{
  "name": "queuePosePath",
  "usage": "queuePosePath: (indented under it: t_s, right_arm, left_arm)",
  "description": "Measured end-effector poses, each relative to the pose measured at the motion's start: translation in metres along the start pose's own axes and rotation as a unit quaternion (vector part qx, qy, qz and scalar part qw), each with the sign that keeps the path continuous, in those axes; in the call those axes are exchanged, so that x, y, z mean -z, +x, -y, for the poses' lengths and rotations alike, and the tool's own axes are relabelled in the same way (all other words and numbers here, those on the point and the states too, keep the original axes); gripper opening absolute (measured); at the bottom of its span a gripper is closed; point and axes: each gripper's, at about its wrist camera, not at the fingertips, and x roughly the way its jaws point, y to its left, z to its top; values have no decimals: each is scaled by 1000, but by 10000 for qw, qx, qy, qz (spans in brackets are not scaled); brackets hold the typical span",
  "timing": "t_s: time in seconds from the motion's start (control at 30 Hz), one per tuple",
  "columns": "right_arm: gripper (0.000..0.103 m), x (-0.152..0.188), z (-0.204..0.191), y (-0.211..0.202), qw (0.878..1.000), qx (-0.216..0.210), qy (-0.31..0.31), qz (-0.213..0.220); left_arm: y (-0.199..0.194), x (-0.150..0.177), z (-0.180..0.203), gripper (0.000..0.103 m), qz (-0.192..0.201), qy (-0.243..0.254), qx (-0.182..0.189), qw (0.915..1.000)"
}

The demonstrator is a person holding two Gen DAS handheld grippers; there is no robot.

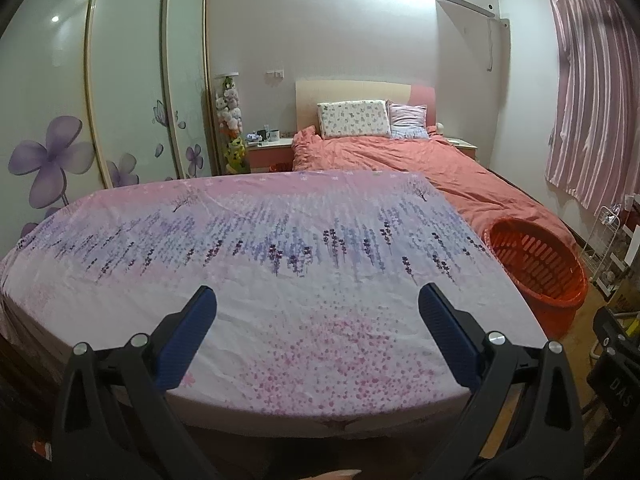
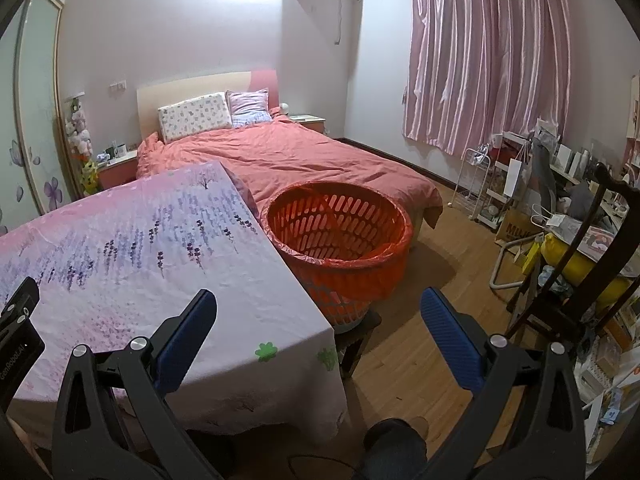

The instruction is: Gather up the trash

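Round orange slotted plastic basket with red liner [image 2: 340, 236]: stands at right edge of surface draped in pink-lavender floral cloth [image 1: 280, 272], on low dark stool. No trash visible on cloth in either view. Left gripper [image 1: 318, 312]: jaws spread, empty, above cloth. Right gripper [image 2: 318, 312]: jaws spread, empty. Advice: scan for trash first; keep jaws wide. Right view alone shows basket interior, apparently empty, wooden floor [image 2: 432, 320], cluttered shelving [image 2: 520, 184]; left view shows full cloth, wardrobe [image 1: 120, 80].
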Motion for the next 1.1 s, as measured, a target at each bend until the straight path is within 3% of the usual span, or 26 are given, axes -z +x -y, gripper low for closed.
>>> queuePosePath:
  t_s: [0.4,1.1]
  right_arm:
    - [101,-3,3,-5,9999,-49,68,136]
    - [101,-6,0,-7,9998,-47,35,197]
  left_arm:
    - [-14,-6,8,99,244,56,50,9997]
    - [-15,-7,10,99,239,43,98,9997]
